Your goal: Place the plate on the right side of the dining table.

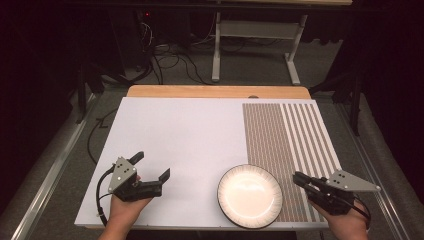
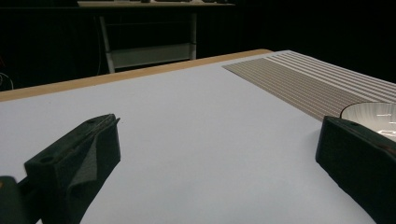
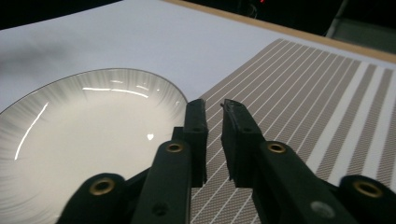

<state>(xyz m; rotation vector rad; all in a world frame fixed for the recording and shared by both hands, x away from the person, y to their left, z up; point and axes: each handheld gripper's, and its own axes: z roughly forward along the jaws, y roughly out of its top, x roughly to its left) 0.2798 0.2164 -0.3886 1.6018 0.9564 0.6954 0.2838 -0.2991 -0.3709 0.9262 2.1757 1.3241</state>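
Note:
A round white plate (image 1: 250, 196) with a dark rim and fine grey ribbing lies near the table's front edge, half on a brown striped placemat (image 1: 290, 135). My left gripper (image 1: 152, 166) is held at the front left, open wide, with nothing between its jaws; in the left gripper view (image 2: 219, 123) the plate's edge (image 2: 373, 114) shows behind the right jaw. My right gripper (image 1: 298, 179) is over the placemat just right of the plate, pointing left at it, jaws shut and holding nothing. The right gripper view (image 3: 213, 106) has the plate (image 3: 93, 126) to the left of the jaws.
The white table top (image 1: 180, 130) spreads bare from the left gripper to the wooden back edge (image 1: 215, 91). The placemat (image 3: 303, 93) covers the right third. Beyond the table are dark floor, cables and a white frame (image 1: 255, 50).

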